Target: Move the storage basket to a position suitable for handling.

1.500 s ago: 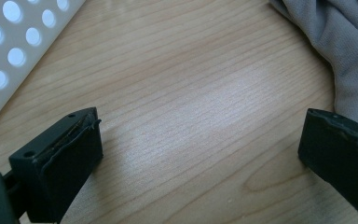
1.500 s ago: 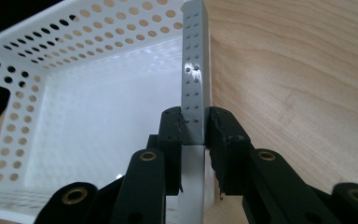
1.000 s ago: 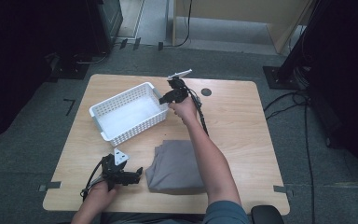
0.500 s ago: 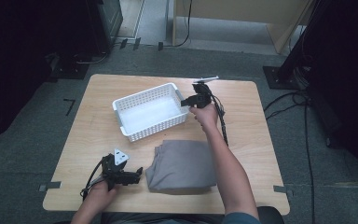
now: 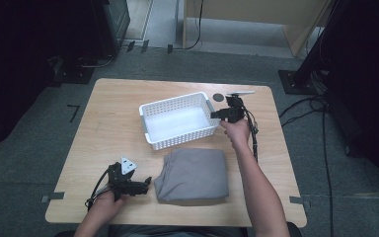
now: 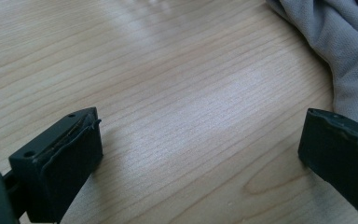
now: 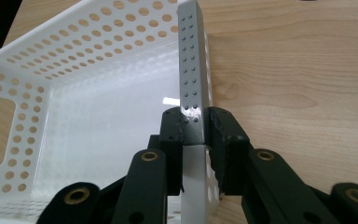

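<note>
A white perforated basket (image 5: 182,139) stands empty on the table, slightly turned, just behind a folded grey cloth (image 5: 192,174). My right gripper (image 5: 216,114) is at the basket's right end, shut on the top of that end wall (image 7: 193,60), one pad inside and one outside (image 7: 196,123). My left gripper (image 5: 147,183) rests low near the table's front left, pointing at the cloth's left edge. Its jaws are open over bare wood (image 6: 200,140), and the cloth (image 6: 335,42) lies just beyond the right fingertip.
The wooden table (image 5: 108,123) has a small dark round mark (image 5: 218,97) behind the basket. Cables (image 5: 316,106) lie on the floor to the right. Dark equipment (image 5: 111,19) stands on the floor behind the table.
My right gripper has slid the basket to the right across the table, from left of centre to the middle right. The left gripper and the cloth have stayed put.
</note>
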Tool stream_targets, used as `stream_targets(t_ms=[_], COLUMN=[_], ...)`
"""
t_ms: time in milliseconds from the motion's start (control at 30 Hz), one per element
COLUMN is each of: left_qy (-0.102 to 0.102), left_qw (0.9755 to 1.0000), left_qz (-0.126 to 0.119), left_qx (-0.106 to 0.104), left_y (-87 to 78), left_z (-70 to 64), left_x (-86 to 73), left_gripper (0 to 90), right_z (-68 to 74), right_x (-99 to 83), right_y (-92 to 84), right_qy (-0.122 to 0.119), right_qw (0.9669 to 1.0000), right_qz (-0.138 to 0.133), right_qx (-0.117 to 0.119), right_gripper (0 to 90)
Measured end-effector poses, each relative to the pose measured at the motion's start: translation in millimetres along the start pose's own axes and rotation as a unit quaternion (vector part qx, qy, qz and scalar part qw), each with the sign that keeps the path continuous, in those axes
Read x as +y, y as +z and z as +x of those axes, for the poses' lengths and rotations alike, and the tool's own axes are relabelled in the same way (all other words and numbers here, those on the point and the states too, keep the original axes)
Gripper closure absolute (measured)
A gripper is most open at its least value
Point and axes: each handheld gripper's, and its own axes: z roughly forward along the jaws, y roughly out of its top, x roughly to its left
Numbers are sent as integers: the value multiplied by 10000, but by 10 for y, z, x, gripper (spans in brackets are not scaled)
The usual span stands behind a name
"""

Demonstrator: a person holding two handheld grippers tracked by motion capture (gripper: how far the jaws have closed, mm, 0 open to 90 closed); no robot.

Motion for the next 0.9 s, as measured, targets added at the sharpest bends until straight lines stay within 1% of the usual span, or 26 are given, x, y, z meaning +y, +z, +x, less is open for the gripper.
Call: stream_targets(t_ms=[67,133,167,300,400,533,567,600,733,800,833,867,900], left_qy=[-1,-1,5,10,10,9,8,9,9,13,12,8,12], left_qw=[10000,10000,10000,10000,10000,10000,10000,10000,10000,10000,10000,10000,10000], left_qz=[1,0,4,6,5,4,4,4,3,4,3,4,5], left_qx=[-4,-4,-5,-8,-8,-9,-8,-8,-7,-9,-9,-8,-9], left_y=[2,3,3,4,4,4,4,4,5,4,5,4,4], left_z=[-1,-1,-1,-1,-1,-1,-1,-1,-1,-1,-1,-1,-1], left_x=[2,3,4,5,5,5,5,5,4,5,5,4,5], left_gripper=[0,0,0,0,0,0,0,0,0,0,0,0,0], right_z=[-19,-24,-20,23,62,149,218,218,372,436,502,502,538], right_x=[-18,-21,-18,-6,-15,-61,-107,-107,-233,-301,-371,-371,-403], right_y=[-23,-58,-84,-222,-325,-457,-499,-499,-502,-478,-441,-441,-417], right_qy=[38,28,33,-115,-192,-329,-426,-426,-648,-716,-776,-776,-839], right_qw=[10000,10000,9999,9996,9995,9989,9982,9982,9966,9957,9947,9947,9939], right_qz=[-22,-84,-124,-249,-234,-234,-242,-242,-128,-87,-22,-22,26], right_qx=[24,41,61,57,80,230,346,346,491,588,674,674,712], right_gripper=[739,687,681,679,683,713,733,733,777,804,826,826,834])
